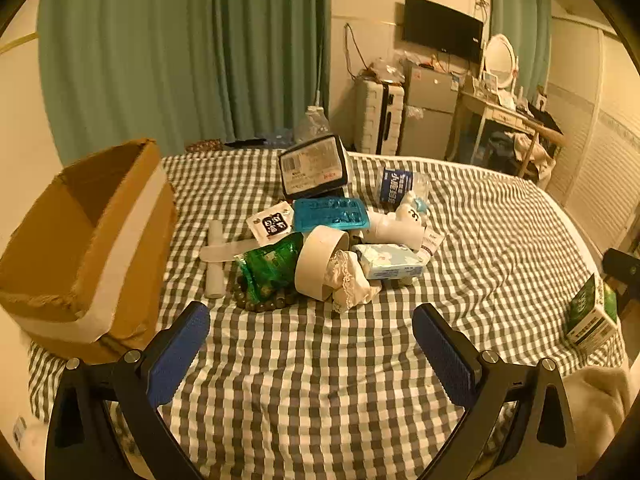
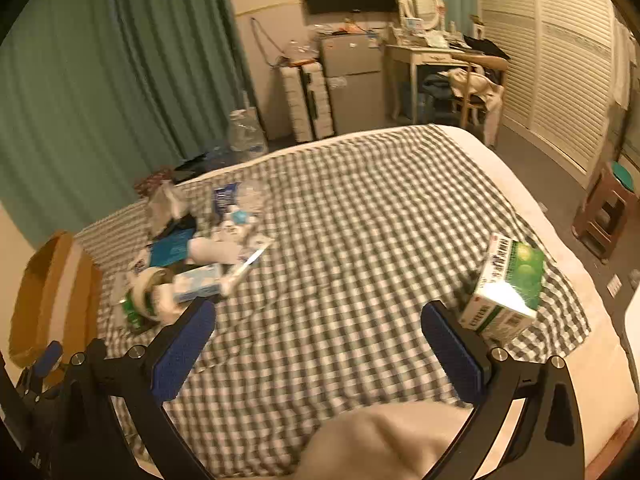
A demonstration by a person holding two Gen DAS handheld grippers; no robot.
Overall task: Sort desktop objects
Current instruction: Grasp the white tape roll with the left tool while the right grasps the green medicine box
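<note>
Two wide-open claws, left claw [image 1: 311, 322] and right claw [image 2: 318, 320], above gingham cloth [image 1: 320, 360].

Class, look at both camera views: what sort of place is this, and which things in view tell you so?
Most likely a bedroom: the clutter lies on a bed with a checked sheet, a dressing table with a round mirror stands by the wall, and a louvred wardrobe stands opposite.

The left tongs [image 1: 311, 322] and the right tongs [image 2: 319, 318] look alike: black, angular arms with silver round screws at the joints. Each finger carries a long blue pad [image 1: 178, 354] with a fine ribbed texture.
</note>
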